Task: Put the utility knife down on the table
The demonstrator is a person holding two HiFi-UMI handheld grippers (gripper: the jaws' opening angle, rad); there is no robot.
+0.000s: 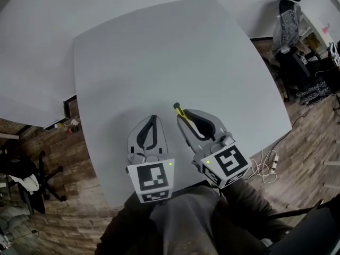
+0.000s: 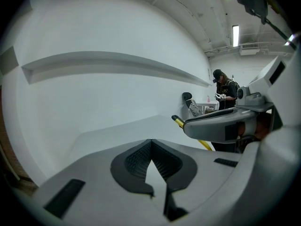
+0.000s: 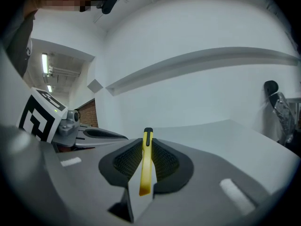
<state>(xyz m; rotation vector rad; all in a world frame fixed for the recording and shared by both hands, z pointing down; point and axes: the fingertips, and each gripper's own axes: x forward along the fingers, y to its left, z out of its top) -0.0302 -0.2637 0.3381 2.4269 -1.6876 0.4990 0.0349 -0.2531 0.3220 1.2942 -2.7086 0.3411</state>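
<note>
Head view: over the grey table (image 1: 159,52), the right gripper (image 1: 183,116) carries the yellow utility knife (image 1: 179,110), tip poking forward.

Left gripper view: the left gripper (image 2: 151,144) is pressed closed on nothing.

Right gripper view: jaws clenched on the utility knife (apparently not on the surface yet), so lowering and releasing remain.

The knife (image 3: 146,166) is yellow with a black tip. The surface (image 1: 159,57) is plain pale grey. The left gripper (image 1: 153,118) and right gripper (image 1: 182,113) are grey, black inside the jaws. The left cube (image 1: 153,178) and right cube (image 1: 227,162) are white with black square shapes, and each has a small green light. The floor (image 1: 85,206) is brown wood planks.
</note>
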